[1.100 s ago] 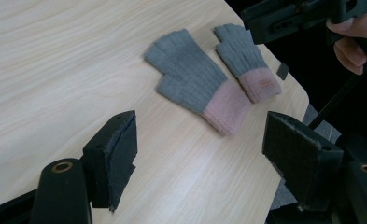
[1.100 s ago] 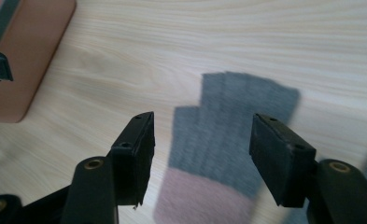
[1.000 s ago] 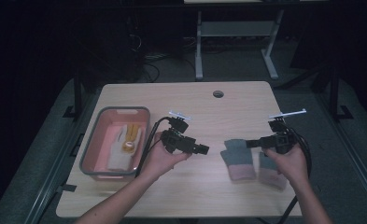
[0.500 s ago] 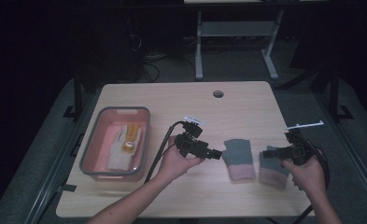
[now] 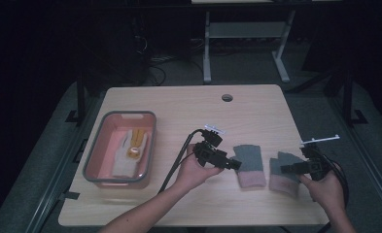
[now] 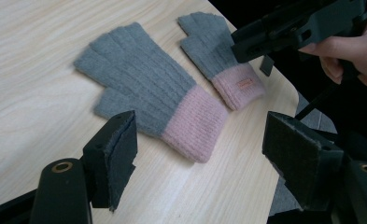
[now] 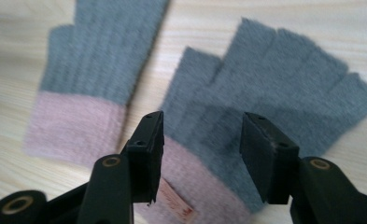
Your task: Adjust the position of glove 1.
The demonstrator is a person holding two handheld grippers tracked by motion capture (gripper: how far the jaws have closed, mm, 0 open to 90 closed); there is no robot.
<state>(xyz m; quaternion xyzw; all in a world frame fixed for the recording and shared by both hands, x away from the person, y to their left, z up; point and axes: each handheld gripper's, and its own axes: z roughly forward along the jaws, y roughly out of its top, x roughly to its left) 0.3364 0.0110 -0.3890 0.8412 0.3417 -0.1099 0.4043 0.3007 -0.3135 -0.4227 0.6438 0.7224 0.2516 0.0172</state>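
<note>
Two grey-and-pink knit gloves, one [image 5: 248, 164] beside the other [image 5: 282, 171], are lying flat near the table's [image 5: 179, 104] front edge. Soft, light and floppy, they look best pinched at the thick pink cuff. The left gripper [image 5: 236, 165] and right gripper [image 5: 282, 168] are hovering wide open and empty.

Glove tag [image 6: 244, 83] bears marks — none readable.

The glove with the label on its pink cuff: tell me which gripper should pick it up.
Right. The right gripper hangs open directly over the labelled glove, its jaws either side of the cuff. The left gripper is open beside the other glove, farther away.
</note>
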